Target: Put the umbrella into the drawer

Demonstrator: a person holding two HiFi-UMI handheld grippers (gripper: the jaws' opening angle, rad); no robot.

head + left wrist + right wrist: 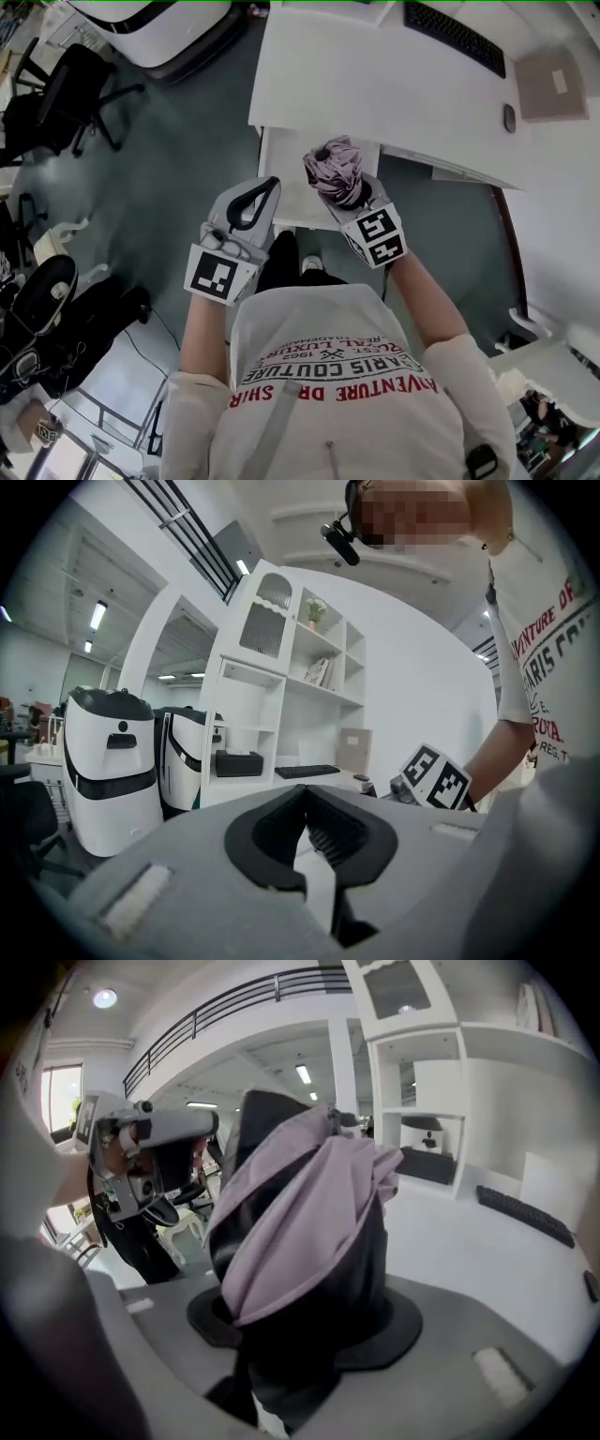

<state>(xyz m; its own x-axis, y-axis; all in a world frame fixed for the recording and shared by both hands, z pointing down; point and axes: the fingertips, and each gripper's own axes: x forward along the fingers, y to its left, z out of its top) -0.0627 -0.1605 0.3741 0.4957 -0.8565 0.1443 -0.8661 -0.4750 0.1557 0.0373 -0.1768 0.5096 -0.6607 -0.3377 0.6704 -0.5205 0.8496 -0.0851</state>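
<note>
A folded umbrella (336, 172), lilac fabric over a black body, stands up out of my right gripper (352, 194), whose jaws are shut on its lower part. It hangs over the right side of the open white drawer (281, 202) below the desk edge. In the right gripper view the umbrella (300, 1213) fills the middle and hides the jaws of the right gripper (309, 1327). My left gripper (270, 184) is level with the drawer's left side, its black pads meeting at the tips with nothing between them. The left gripper (306, 795) points across the room toward the shelves.
The white desk (356, 75) above the drawer carries a keyboard (455, 36) and a mouse (509, 117). A black office chair (70, 89) stands at the far left. White machines (108, 752) and a tall shelf unit (291, 686) stand behind the desk.
</note>
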